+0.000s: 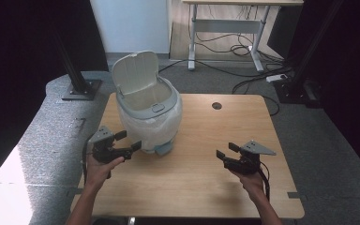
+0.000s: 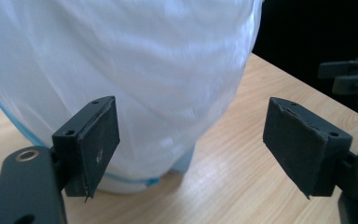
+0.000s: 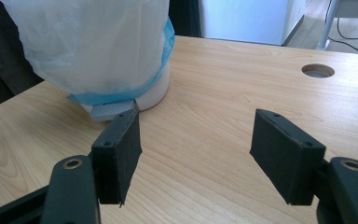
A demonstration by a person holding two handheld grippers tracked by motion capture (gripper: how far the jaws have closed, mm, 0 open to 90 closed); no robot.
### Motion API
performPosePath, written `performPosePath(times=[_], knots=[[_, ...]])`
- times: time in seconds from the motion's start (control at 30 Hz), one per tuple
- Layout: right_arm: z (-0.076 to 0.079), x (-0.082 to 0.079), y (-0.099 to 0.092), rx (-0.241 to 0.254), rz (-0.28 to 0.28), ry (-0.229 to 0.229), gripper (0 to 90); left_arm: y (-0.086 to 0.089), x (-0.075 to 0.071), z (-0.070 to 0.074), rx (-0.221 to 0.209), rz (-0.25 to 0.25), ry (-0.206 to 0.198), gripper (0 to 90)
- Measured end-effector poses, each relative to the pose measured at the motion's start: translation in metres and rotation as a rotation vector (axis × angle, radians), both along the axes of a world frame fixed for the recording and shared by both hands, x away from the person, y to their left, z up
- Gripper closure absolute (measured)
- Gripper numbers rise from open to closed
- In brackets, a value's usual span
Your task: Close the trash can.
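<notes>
Left gripper (image 1: 127, 140), jaws spread and holding nothing, sits just beside the bagged bin (image 1: 149, 108), which stands upright at its one o'clock; right gripper (image 1: 227, 151), likewise unclenched, hangs well apart.

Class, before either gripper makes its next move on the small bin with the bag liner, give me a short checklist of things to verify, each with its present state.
1. Bin stands upright on the table: ok.
2. Lid is flipped up, so the opening is free: ok.
3. Bag liner hangs over the rim and down the outside: ok. Whether it sits evenly all round: cannot tell.
4. Left gripper is open with nothing between the jaws, close beside the liner: ok.
5. Right gripper is open and holds nothing, out over bare table away from the bin: ok.
6. Foot pedal at the bin's base is unobstructed: ok.
</notes>
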State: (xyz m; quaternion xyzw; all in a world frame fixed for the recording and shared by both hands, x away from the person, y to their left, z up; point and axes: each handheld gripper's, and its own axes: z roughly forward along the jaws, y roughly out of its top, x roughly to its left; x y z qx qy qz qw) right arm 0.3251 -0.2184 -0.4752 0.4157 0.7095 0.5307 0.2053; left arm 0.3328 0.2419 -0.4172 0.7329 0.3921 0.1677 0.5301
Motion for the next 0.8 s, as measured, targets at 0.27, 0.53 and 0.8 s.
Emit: performPosePath(times=[0.27, 0.53, 0.8], knots=[[-0.001, -0.001, 0.002, -0.002, 0.02, 0.01, 32.5, 0.007, 0.01, 0.019, -0.031, 0.018, -0.013, 18.9], [-0.003, 0.001, -0.004, 0.009, 0.011, 0.029, 32.5, 0.012, 0.017, 0.042, -0.019, 0.025, -0.042, 19.2], [-0.006, 0.002, -0.004, 0.001, 0.012, 0.037, 32.5, 0.019, 0.03, 0.054, -0.025, 0.038, -0.042, 19.2]])
